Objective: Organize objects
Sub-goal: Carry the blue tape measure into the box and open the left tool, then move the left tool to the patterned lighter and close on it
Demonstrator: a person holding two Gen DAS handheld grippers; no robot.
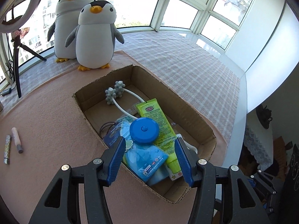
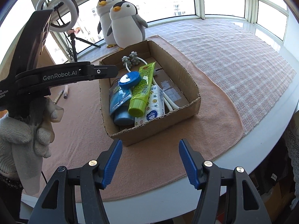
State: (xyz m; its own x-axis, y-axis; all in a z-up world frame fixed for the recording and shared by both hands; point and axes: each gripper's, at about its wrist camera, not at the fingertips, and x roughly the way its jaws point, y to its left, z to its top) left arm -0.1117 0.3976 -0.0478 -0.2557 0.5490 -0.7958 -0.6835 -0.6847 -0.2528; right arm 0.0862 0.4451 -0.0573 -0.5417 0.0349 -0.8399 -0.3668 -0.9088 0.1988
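The round blue plastic case [image 1: 144, 131] lies on top of the heap in the open brown cardboard box [image 1: 188, 100], against the lime-green squeeze tube [image 1: 159, 123], whose long axis runs down the box. The left gripper [image 1: 148, 145] hangs directly over it, jaws apart and empty, so it is nearer. The right gripper [image 2: 149, 149], jaws apart too, waits short of the box above the pink cloth [image 2: 78, 130]. Only the left view shows the two small sticks [image 1: 13, 143] left out.

Bright daylight floods through overexposed windows [image 1: 136, 9]; both fisheye views are sharp, with curved, dark-vignetted edges.
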